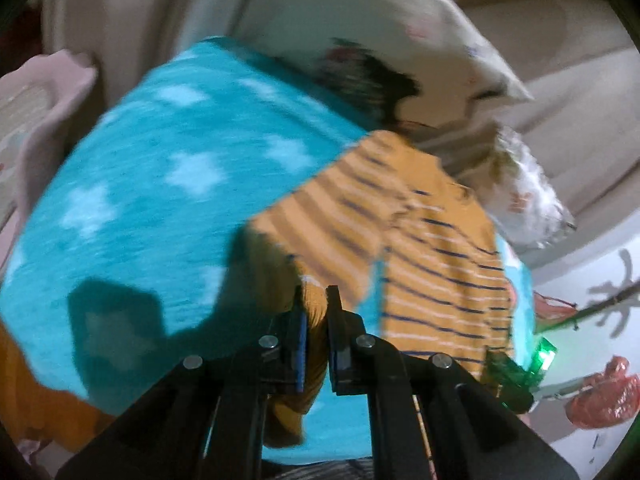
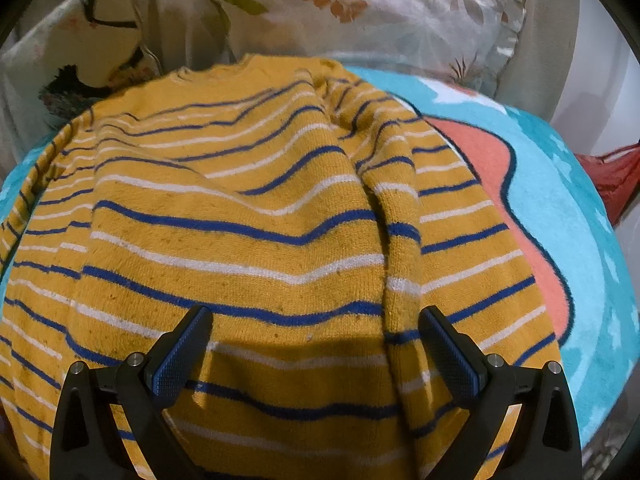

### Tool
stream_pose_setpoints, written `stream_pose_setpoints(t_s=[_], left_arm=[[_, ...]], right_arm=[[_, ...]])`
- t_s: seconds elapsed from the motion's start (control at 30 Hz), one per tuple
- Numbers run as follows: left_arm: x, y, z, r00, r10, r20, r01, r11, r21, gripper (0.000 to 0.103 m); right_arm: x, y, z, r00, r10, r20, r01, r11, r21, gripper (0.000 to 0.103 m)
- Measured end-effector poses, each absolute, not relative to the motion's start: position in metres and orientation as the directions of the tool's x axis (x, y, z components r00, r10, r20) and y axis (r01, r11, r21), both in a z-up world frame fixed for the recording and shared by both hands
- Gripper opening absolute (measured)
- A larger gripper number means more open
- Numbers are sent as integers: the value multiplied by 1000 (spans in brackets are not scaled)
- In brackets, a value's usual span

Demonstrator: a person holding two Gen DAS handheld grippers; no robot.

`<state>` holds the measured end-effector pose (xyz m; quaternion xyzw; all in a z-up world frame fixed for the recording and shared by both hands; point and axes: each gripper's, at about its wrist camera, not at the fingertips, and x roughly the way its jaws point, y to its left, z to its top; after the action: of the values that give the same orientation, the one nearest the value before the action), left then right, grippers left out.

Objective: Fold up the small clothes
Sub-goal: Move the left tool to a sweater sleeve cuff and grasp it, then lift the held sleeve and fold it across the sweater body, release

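Left wrist view, blurred: left gripper [image 1: 316, 300] clenched on a bunched fold of the mustard striped sweater [image 1: 432, 248], cloth pinched between the dark fingers at 6 o'clock, rest of the garment spread toward 3 o'clock over a turquoise blanket [image 1: 160, 184] with pale stars, floral pillows [image 1: 360, 20] at 12 o'clock. Right wrist view: right gripper [image 2: 316, 336] released, fingers wide apart at 6 o'clock just above the same sweater [image 2: 248, 216], rumpled across centre frame, turquoise blanket [image 2: 568, 208] with a coral patch at 3 o'clock, floral pillow [image 2: 360, 4] at 12 o'clock.
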<state>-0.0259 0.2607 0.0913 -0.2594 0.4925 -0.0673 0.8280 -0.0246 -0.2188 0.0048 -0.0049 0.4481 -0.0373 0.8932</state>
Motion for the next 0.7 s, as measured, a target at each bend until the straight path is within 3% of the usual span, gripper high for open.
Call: stream_pose_setpoints(t_s=[0.07,0.17,0.27,0.43,0.57,0.7], left_arm=[[-15,232,100,502,-382,-776,-113,861,-496,8],[-2,179,117,499,-388,-775,-55,878,-476,8],[15,113,136,490,-445,-750,28,868,-496,8],[62,9,153,464,-521,-716,129,840,-527,8],[107,-75,144,408,-579,-706,182,809,-558,8],[153,-153,103,304,-599,-741,201,801,-564,9]], right_arm=[[-22,-220,14,555,-51,-830,84,996,-5,96],[-39,-224,45,640,67,-765,31,993,112,96],[-52,-234,70,710,82,-700,-19,995,98,96],[-51,-282,88,734,119,-668,-27,989,147,96],[-46,-320,93,729,138,-670,-9,981,193,96],[-44,-353,82,698,128,-705,9,982,187,96]])
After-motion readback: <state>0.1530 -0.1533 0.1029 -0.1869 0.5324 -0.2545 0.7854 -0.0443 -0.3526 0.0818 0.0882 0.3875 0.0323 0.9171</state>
